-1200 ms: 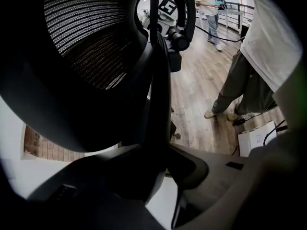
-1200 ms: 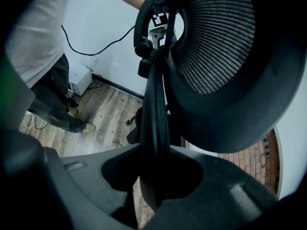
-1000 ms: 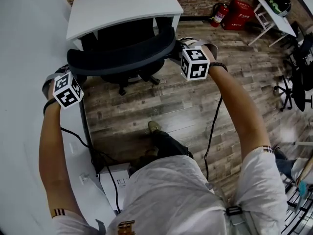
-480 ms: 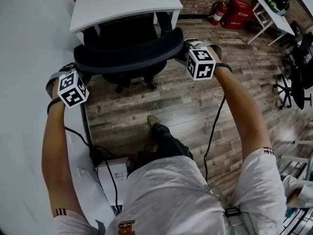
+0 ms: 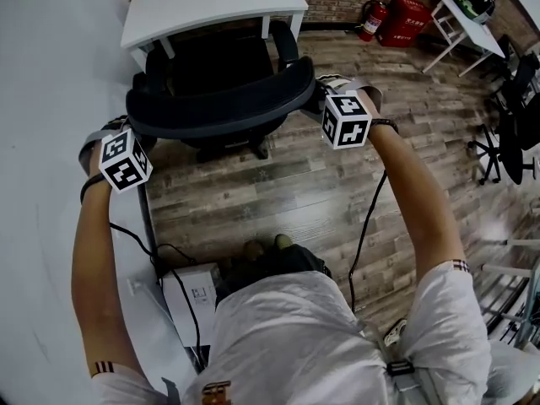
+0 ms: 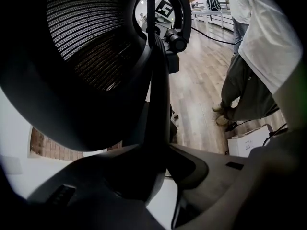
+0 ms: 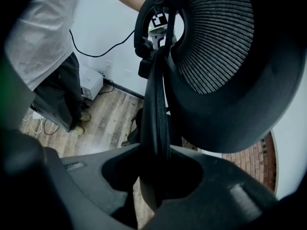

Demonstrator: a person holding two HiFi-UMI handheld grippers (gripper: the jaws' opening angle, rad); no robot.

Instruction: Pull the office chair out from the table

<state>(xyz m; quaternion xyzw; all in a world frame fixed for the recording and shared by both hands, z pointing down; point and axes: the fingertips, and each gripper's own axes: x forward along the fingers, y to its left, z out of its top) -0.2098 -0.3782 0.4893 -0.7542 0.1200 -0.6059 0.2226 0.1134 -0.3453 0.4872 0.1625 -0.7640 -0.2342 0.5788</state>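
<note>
Now | left tongs (image 6: 158, 176): clenched on office chair (image 5: 221, 99) back rim | right tongs (image 7: 156, 176): clenched there too

Behind the chair (image 5: 219, 99), toward the person, the wooden floor (image 5: 287, 184) is open and gives free passage. Just ahead of the chair the table (image 5: 211, 7) bars the way. A white wall (image 5: 42, 99) stands close on the chair's left. A white box (image 5: 192, 294) sits on the floor behind and left of it. Other chairs (image 5: 506, 142) stand well to its right.
</note>
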